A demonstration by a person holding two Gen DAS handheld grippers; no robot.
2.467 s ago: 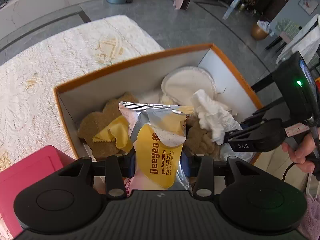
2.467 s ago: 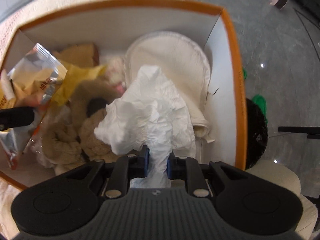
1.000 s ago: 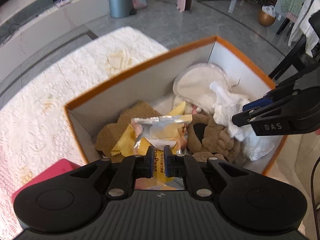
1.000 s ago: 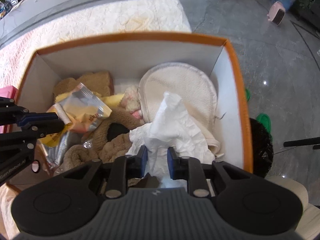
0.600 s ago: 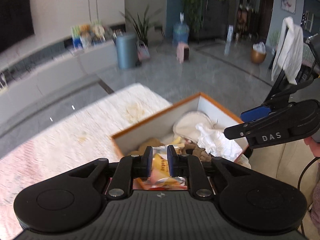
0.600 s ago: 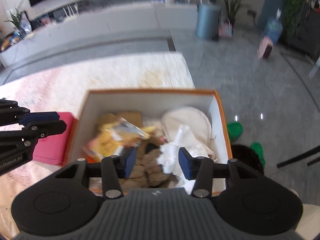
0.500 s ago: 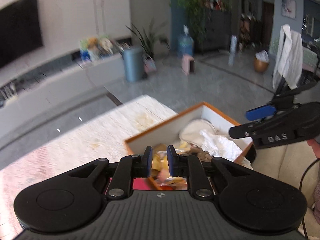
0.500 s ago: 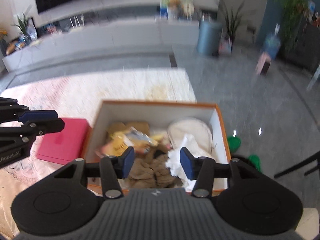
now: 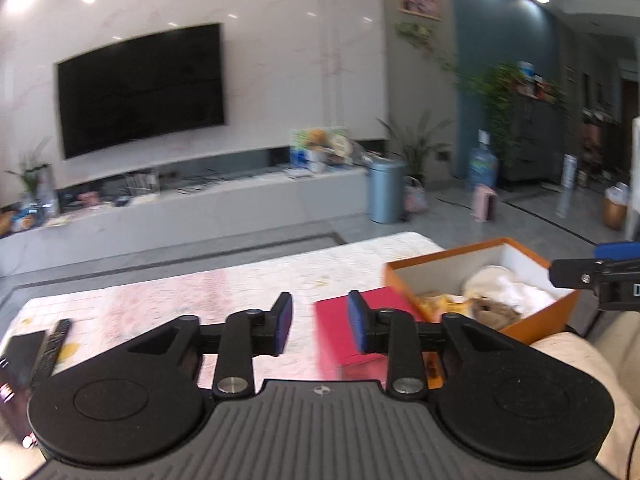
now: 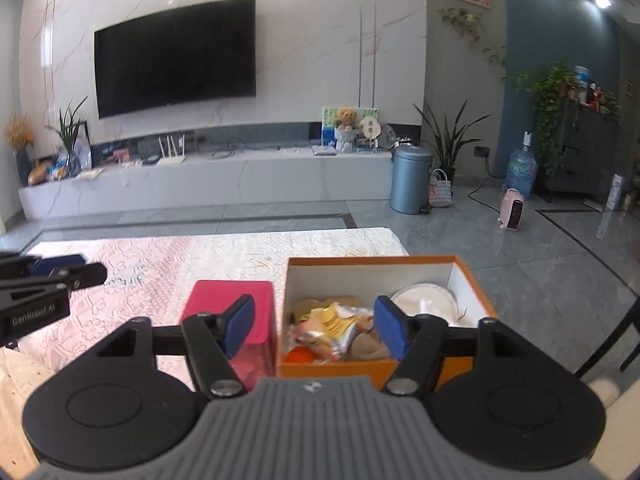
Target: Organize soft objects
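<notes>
Open room over the box, crowded inside it

I see nothing above the orange box (image 10: pixel 384 364), but it is packed with soft items up to its walls; the pink case (image 10: pixel 232 300) stands just beside its left wall, while the lace-covered table (image 10: pixel 160 264) lies bare beyond.

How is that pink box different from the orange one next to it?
The pink box is shut under a lid, and looks lower and narrower. The orange box is open, white inside and holds soft things. Both sit side by side on the same lace cloth.
</notes>
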